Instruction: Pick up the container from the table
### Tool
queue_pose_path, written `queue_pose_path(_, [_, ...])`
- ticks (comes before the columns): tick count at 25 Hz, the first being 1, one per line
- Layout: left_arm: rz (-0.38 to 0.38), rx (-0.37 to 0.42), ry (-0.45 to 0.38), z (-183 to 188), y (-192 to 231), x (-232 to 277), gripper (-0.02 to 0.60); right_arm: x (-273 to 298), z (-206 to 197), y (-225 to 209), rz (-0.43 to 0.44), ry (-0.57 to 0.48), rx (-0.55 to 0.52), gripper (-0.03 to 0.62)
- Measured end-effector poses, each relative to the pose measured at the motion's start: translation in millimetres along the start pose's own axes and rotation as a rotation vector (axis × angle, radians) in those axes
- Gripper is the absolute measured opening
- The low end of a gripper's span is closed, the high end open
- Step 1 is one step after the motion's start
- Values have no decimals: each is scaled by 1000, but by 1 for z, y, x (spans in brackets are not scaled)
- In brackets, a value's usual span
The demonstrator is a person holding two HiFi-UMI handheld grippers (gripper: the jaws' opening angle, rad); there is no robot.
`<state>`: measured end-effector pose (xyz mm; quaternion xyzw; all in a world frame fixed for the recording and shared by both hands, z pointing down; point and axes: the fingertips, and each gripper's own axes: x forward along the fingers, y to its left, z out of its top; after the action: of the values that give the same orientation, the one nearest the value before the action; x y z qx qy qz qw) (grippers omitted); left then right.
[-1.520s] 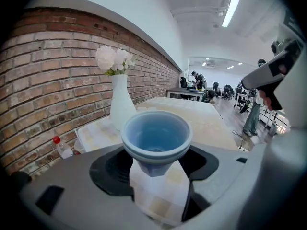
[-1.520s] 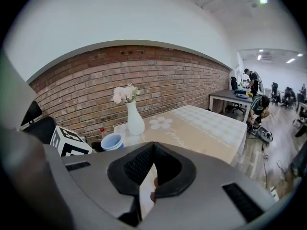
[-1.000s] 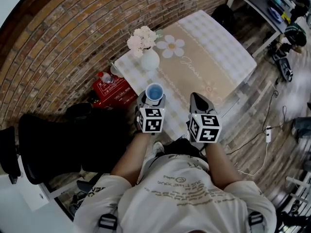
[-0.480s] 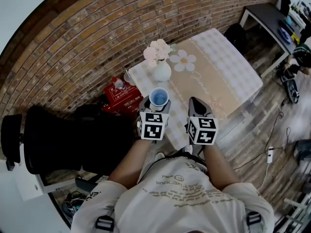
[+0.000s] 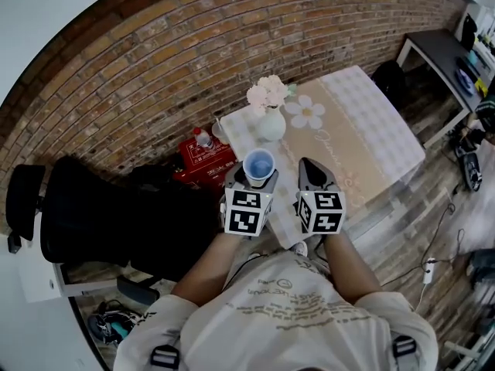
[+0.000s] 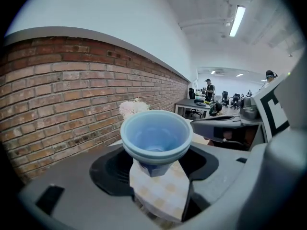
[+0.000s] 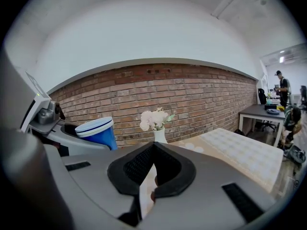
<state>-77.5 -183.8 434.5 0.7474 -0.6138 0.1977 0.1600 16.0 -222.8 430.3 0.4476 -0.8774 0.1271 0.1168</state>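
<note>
The container (image 5: 259, 165) is a light blue cup with a rim, held upright above the near left corner of the table (image 5: 371, 130). My left gripper (image 5: 255, 178) is shut on its lower body; in the left gripper view the container (image 6: 156, 135) fills the middle between the dark pads (image 6: 108, 169), clear of the cloth below. My right gripper (image 5: 313, 175) hangs beside it on the right, jaws shut on nothing. In the right gripper view the right gripper (image 7: 153, 150) has its tips touching, and the blue container (image 7: 98, 133) shows to its left.
A white vase of pale flowers (image 5: 270, 110) stands at the table's near left corner on a checked cloth with a daisy print. A red box (image 5: 205, 157) and a black chair (image 5: 100, 215) sit on the floor by the brick wall. A dark desk (image 5: 445, 52) stands far right.
Both grippers have risen, the left one carrying the container higher above the table. The table and vase now look smaller and farther below.
</note>
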Motion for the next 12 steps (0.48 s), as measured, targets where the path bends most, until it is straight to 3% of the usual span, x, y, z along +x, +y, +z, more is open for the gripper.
queue_pose_path(12, [-2, -24, -8, -6, 2, 3, 302, 0, 8, 6, 23, -9, -23, -2])
